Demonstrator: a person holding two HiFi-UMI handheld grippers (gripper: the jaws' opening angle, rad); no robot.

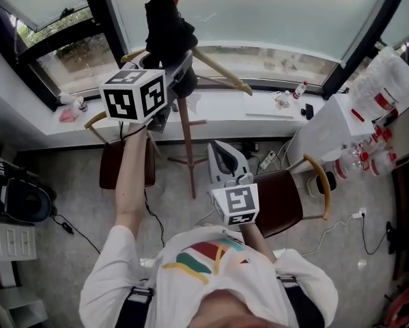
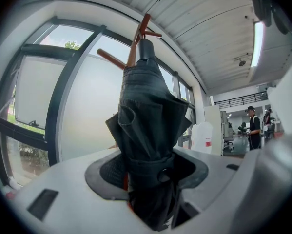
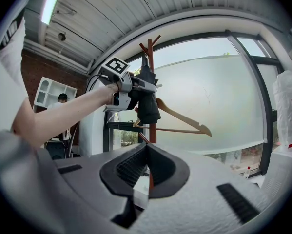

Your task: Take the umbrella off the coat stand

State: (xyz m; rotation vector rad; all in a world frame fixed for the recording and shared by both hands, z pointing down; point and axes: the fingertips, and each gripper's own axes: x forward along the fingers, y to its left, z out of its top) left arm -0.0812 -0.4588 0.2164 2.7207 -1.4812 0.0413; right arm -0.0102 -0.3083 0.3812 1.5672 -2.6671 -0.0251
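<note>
A folded black umbrella hangs from the top of the wooden coat stand by the window. My left gripper is raised to it and shut on the umbrella. In the left gripper view the umbrella fills the space between the jaws of the left gripper, its strap and button at the pads, with the stand's pegs above. The right gripper view shows the same grip from the side: left gripper, umbrella, stand. My right gripper hangs lower, shut and empty.
A wooden hanger hangs on the stand beside the umbrella. Two brown chairs stand either side of the stand's base. A windowsill runs behind, and plastic bottles are stacked at the right. A person stands far off.
</note>
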